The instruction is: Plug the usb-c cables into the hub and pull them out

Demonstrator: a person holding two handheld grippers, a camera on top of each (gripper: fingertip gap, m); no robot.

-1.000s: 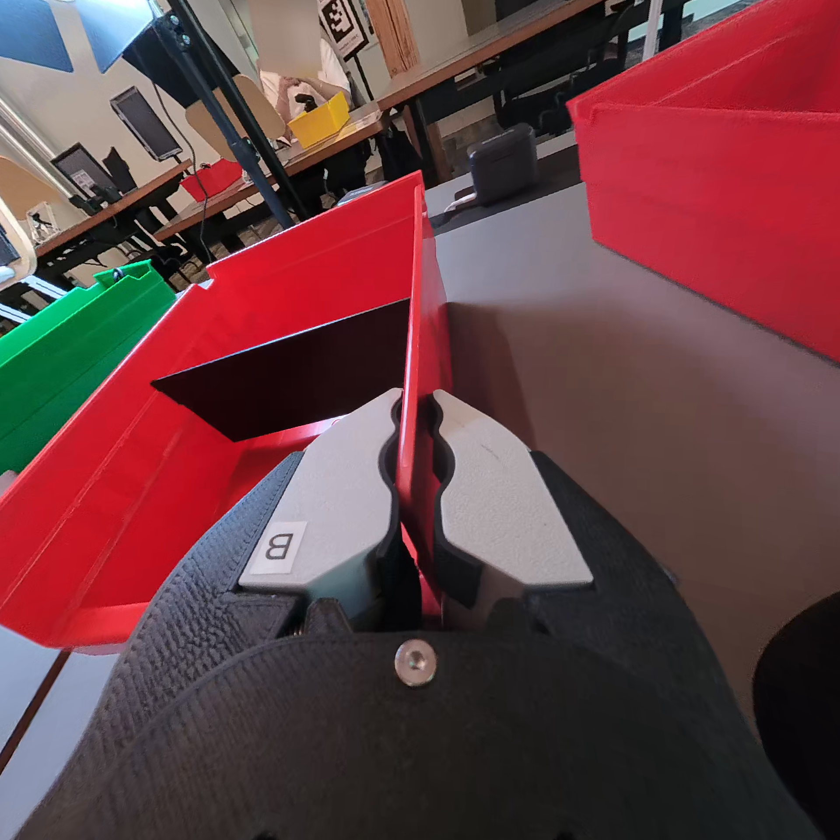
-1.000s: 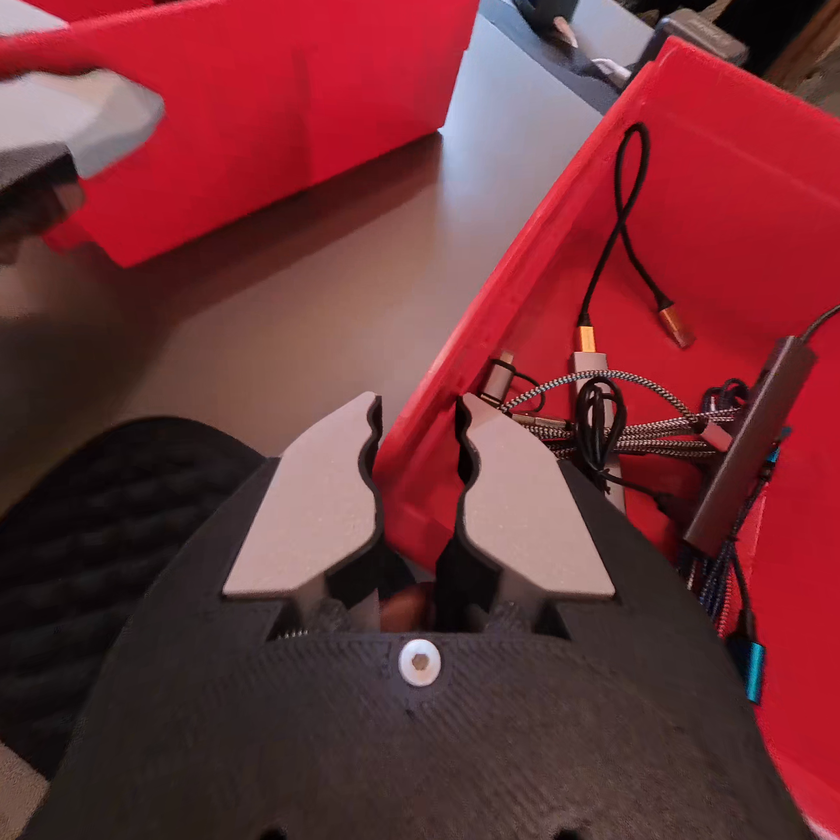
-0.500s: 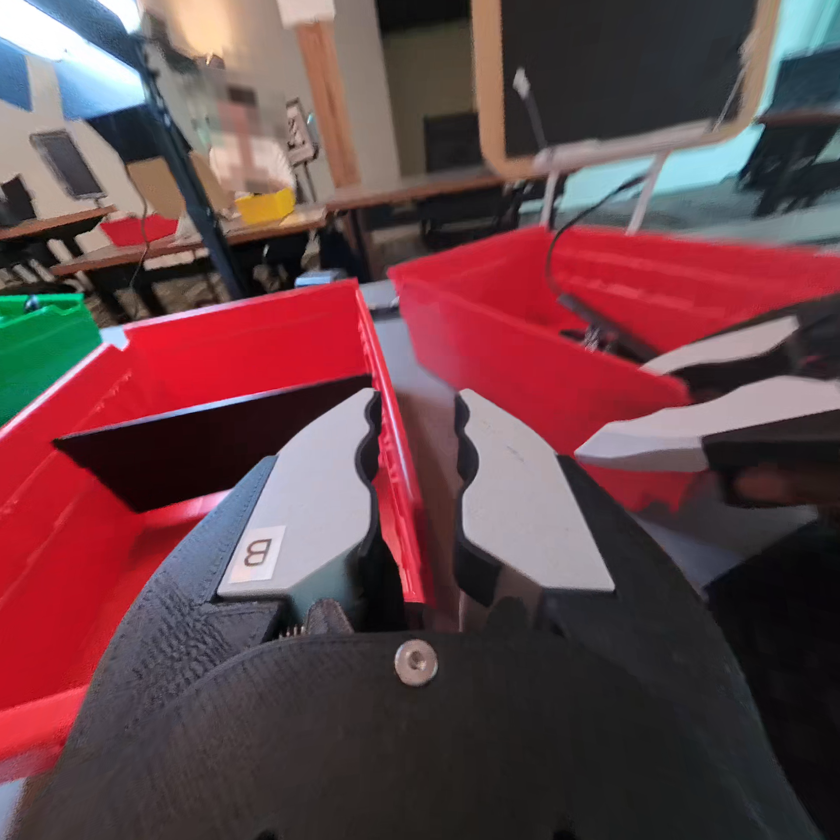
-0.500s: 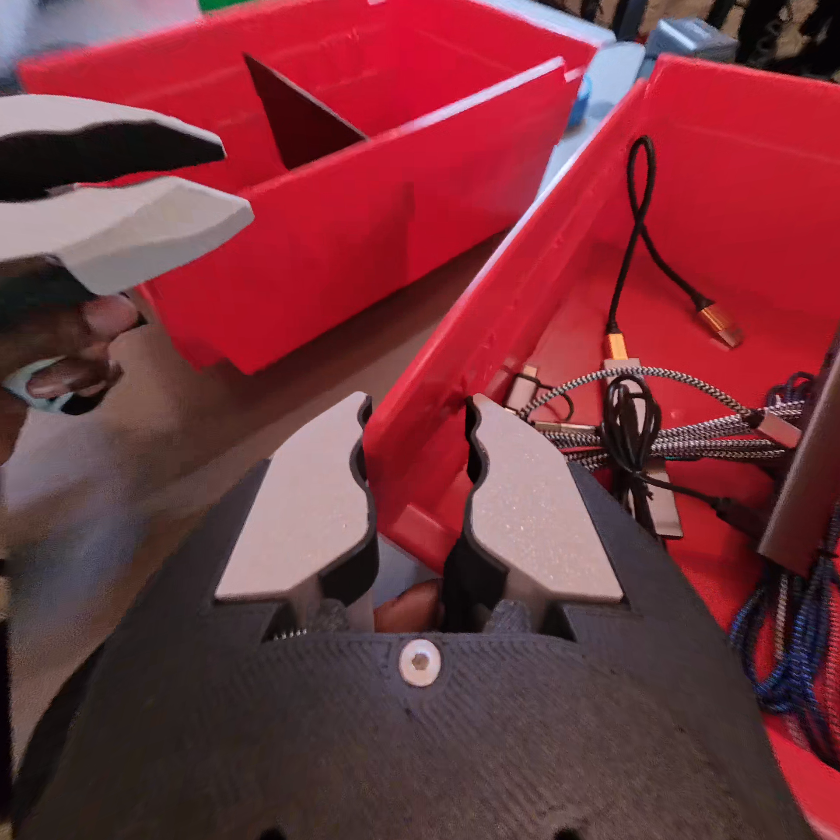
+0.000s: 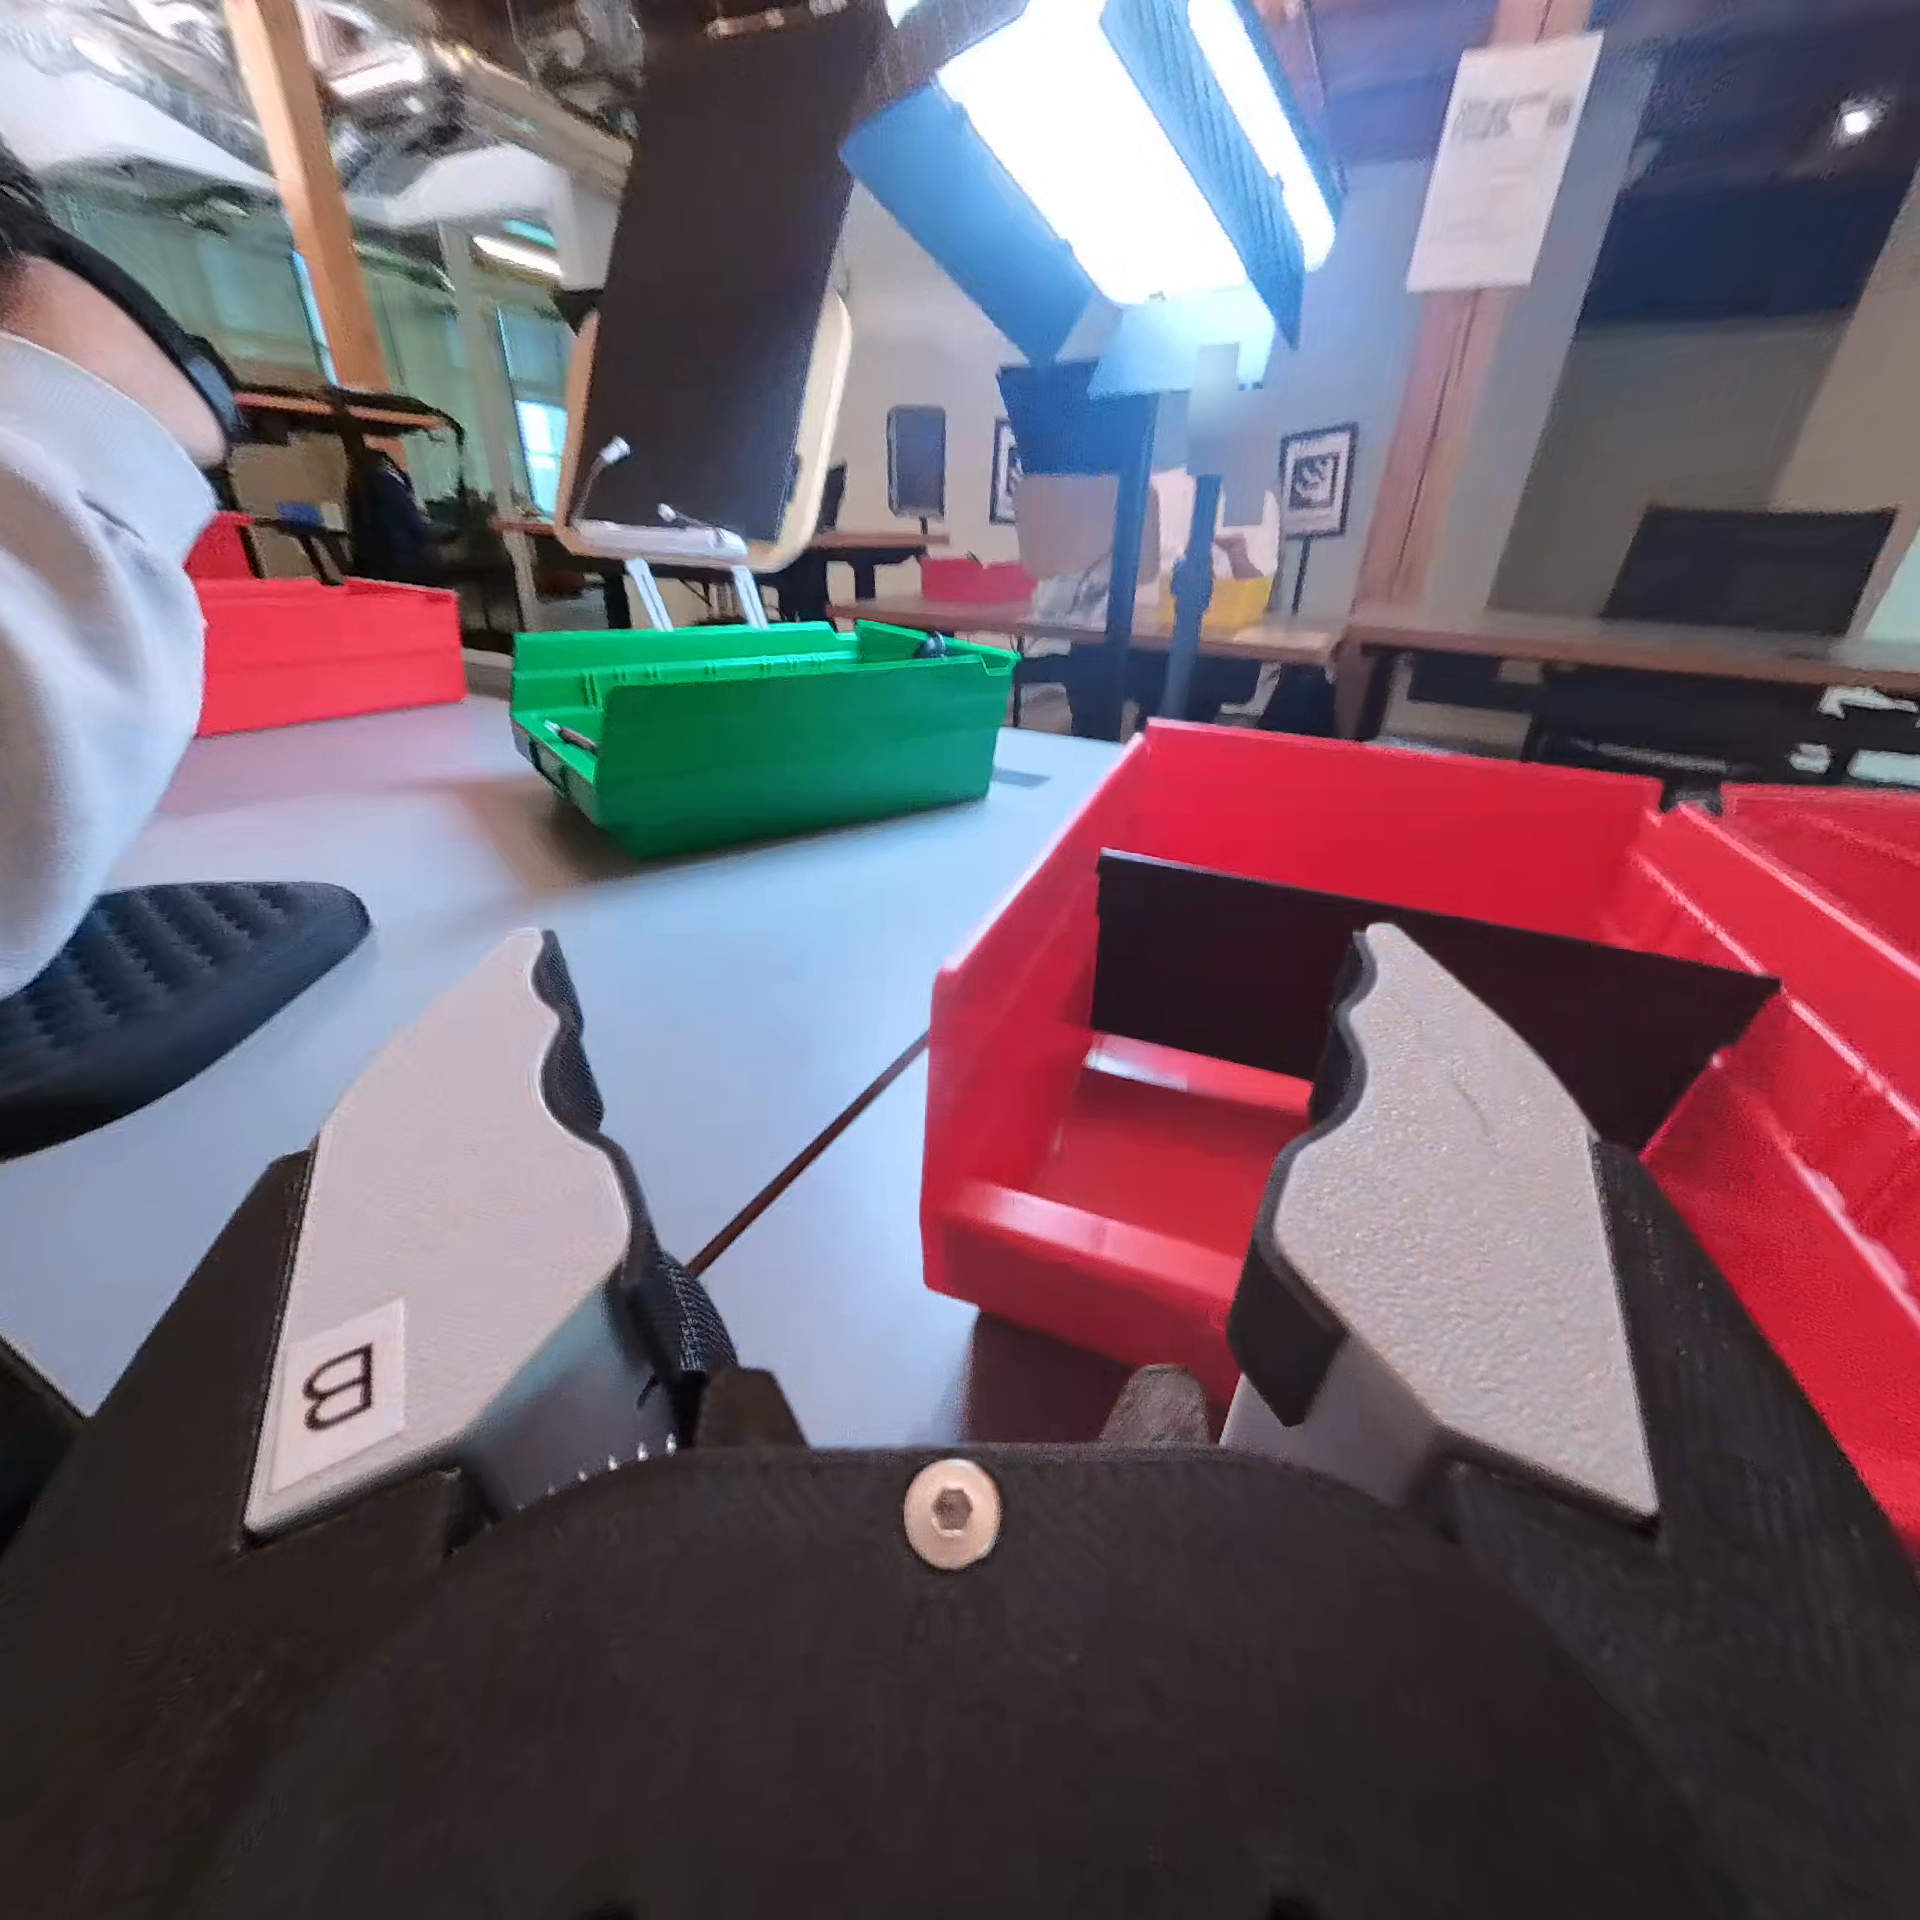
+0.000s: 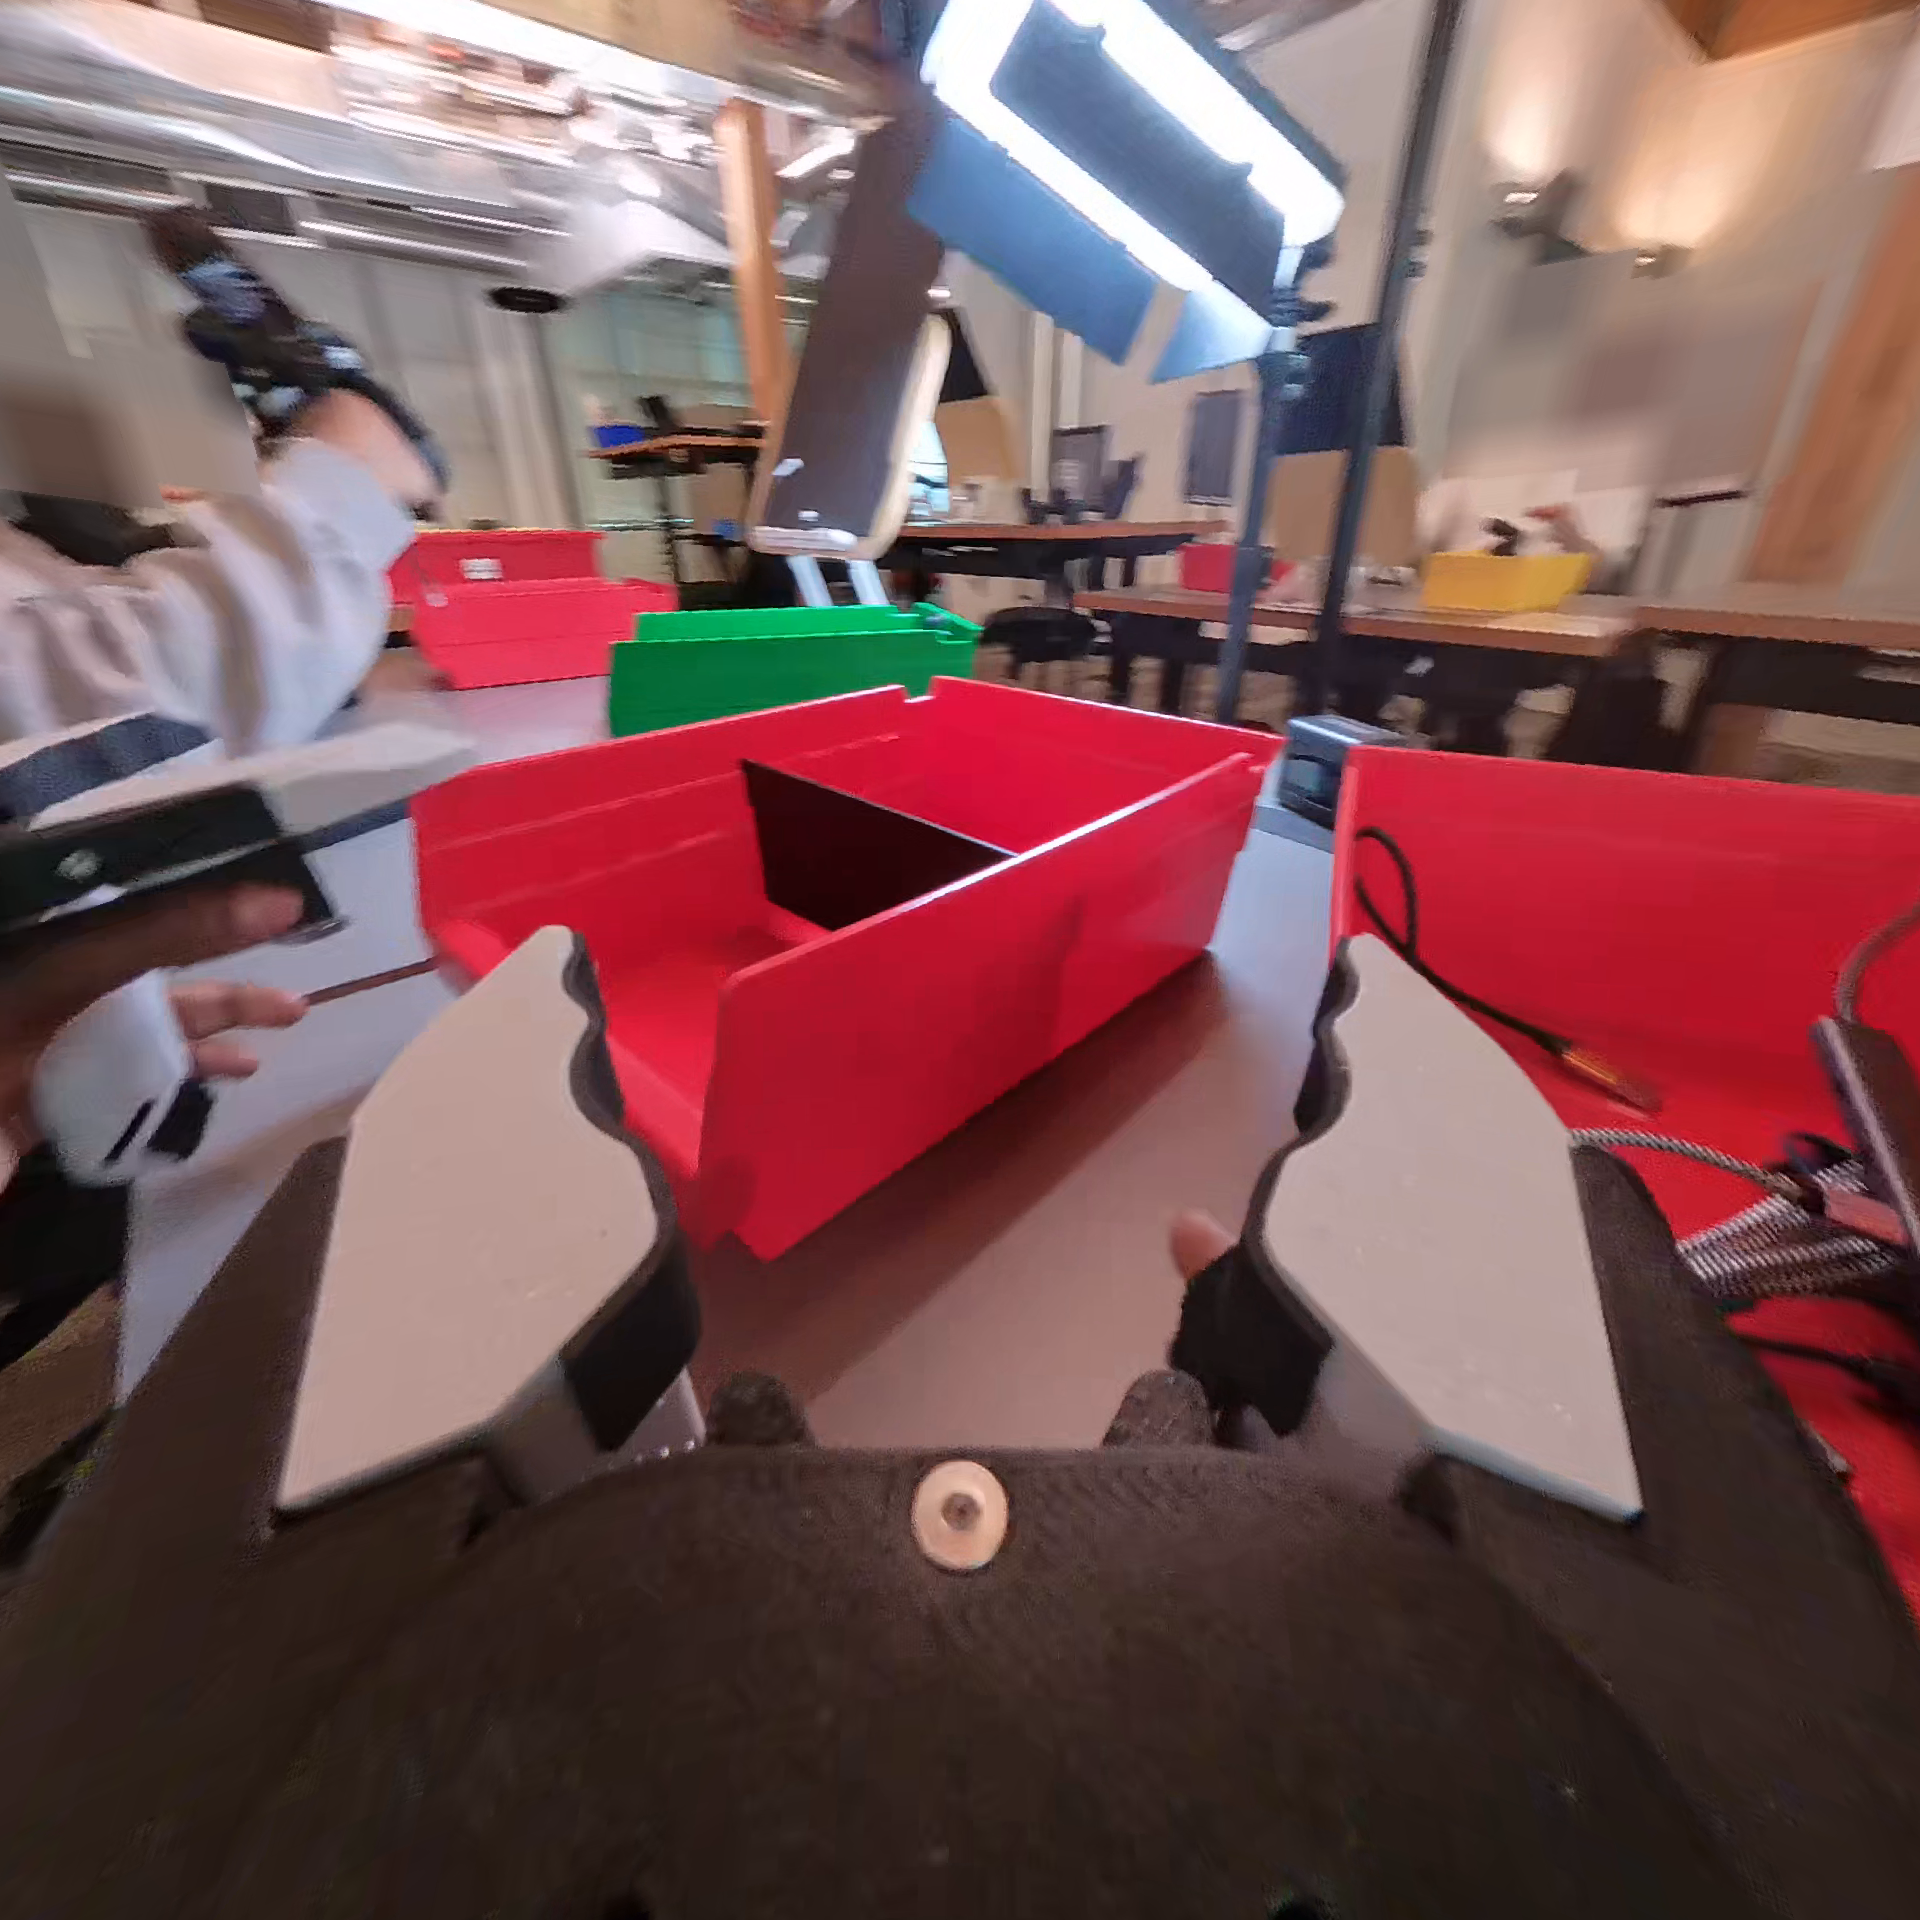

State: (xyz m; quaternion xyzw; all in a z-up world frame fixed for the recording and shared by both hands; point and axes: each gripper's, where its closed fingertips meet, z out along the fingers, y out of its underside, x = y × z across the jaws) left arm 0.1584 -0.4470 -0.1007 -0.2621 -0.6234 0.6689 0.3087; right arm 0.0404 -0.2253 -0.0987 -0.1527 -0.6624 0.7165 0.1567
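Observation:
A red bin [image 6: 1662, 883] at the right holds a grey hub [image 6: 1875, 1091], a black cable with a copper plug [image 6: 1605, 1075] and a bundle of braided cables [image 6: 1787, 1226]. My right gripper [image 6: 956, 971] is open and empty, raised over the table between this bin and a second red bin [image 6: 935, 997] with a black divider [image 6: 842, 852]. My left gripper [image 5: 951, 971] is open and empty, hovering by the front left corner of the divided red bin [image 5: 1039, 1122]. It also shows at the left of the right wrist view [image 6: 208, 800], held in a hand.
A green bin [image 5: 769, 717] stands farther back on the grey table [image 5: 665, 956], with another red bin [image 5: 322, 655] at far left. A person's white sleeve [image 5: 83, 623] is at the left. A light panel on a stand [image 6: 1122, 177] hangs above.
Both grippers let go of the red bins' walls, opened wide and rose. Both views now tilt up across the room; the left gripper swung left of the divided bin.

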